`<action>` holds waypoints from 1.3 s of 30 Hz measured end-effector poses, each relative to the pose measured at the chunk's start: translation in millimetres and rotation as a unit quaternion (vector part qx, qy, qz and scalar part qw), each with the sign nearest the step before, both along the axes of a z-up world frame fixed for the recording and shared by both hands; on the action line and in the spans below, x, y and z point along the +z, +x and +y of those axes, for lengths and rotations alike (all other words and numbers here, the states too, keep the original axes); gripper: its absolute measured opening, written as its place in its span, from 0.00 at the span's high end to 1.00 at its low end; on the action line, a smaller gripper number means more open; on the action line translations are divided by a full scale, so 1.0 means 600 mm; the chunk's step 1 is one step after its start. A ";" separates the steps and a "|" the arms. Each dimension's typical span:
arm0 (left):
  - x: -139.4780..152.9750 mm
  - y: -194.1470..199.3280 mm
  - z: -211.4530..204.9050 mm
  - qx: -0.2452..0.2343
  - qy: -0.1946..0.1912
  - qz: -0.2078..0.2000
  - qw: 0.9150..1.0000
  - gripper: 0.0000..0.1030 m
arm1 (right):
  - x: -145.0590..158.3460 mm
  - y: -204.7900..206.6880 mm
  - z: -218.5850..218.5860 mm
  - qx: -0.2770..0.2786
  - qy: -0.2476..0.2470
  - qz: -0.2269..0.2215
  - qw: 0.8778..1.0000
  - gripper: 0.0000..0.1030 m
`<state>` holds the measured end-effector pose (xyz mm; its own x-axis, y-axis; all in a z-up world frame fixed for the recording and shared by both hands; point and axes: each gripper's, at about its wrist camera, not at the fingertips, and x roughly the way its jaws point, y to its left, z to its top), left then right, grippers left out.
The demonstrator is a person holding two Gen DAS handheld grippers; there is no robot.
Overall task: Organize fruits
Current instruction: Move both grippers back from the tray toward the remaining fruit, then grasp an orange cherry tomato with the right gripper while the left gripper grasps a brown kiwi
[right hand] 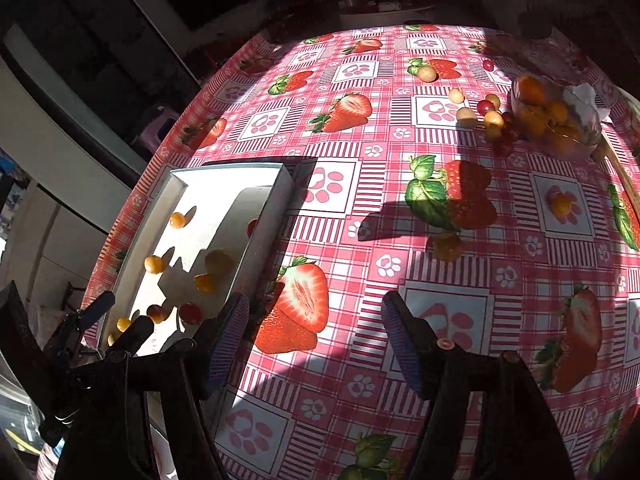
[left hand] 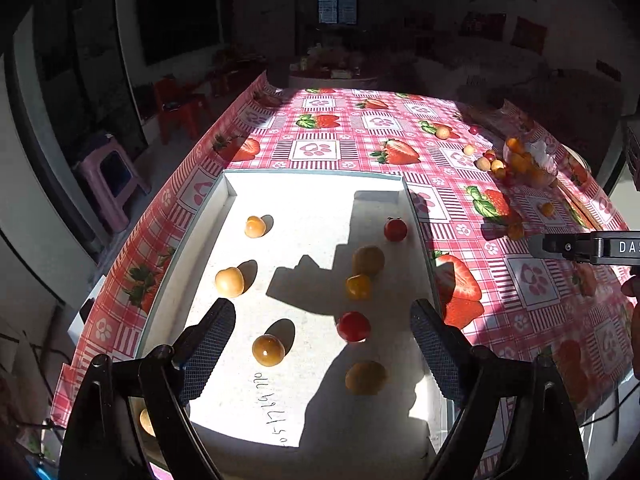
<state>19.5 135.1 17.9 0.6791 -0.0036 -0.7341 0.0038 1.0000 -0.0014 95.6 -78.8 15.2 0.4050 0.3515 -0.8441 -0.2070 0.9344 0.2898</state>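
Observation:
A shallow white tray (left hand: 316, 188) lies on the strawberry-print tablecloth and holds several small yellow and red fruits, such as a red one (left hand: 353, 326) and a yellow one (left hand: 268, 350). My left gripper (left hand: 323, 334) hovers open and empty over the tray. The tray also shows in the right wrist view (right hand: 232, 170). My right gripper (right hand: 316, 330) is open and empty above the bare cloth right of the tray. A loose yellow fruit (right hand: 447, 246) lies ahead of it. More loose fruits (right hand: 486, 114) lie beside a clear bag of fruit (right hand: 554, 118) at the far right.
The table (right hand: 400, 208) has a pink checked cloth. Another single yellow fruit (right hand: 562, 204) lies at the right. A pink stool (left hand: 112, 178) and a red stool (left hand: 180, 106) stand on the floor left of the table. Strong sunlight casts hard shadows.

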 end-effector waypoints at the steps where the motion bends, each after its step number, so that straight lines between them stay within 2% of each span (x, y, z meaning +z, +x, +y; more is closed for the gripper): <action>1: 0.008 0.002 -0.017 -0.009 0.000 -0.004 1.000 0.13 | -0.003 -0.001 -0.018 -0.008 -0.007 -0.001 1.000 0.29; 8: 0.022 0.032 -0.148 -0.070 0.017 -0.010 0.997 0.13 | -0.022 -0.006 -0.148 -0.074 -0.052 -0.010 0.996 0.29; 14: -0.018 0.074 -0.240 -0.093 0.018 0.017 0.995 0.13 | -0.041 -0.001 -0.228 -0.114 -0.069 -0.010 0.991 0.29; 19: -0.052 0.115 -0.289 -0.094 0.021 0.034 0.995 0.13 | -0.054 0.014 -0.267 -0.130 -0.078 -0.016 0.988 0.29; 27: -0.082 0.173 -0.336 -0.089 0.038 0.040 0.995 0.13 | -0.071 0.062 -0.275 -0.129 -0.074 -0.030 0.988 0.30; 34: -0.101 0.201 -0.359 -0.095 0.052 0.040 0.993 0.14 | -0.074 0.109 -0.260 -0.122 -0.104 -0.056 0.985 0.30; 37: -0.101 0.207 -0.358 -0.091 0.041 0.040 0.994 0.14 | -0.077 0.128 -0.250 -0.119 -0.117 -0.069 0.984 0.30; 39: -0.100 0.211 -0.355 -0.091 0.028 0.041 0.995 0.28 | -0.080 0.138 -0.243 -0.117 -0.126 -0.076 0.982 0.35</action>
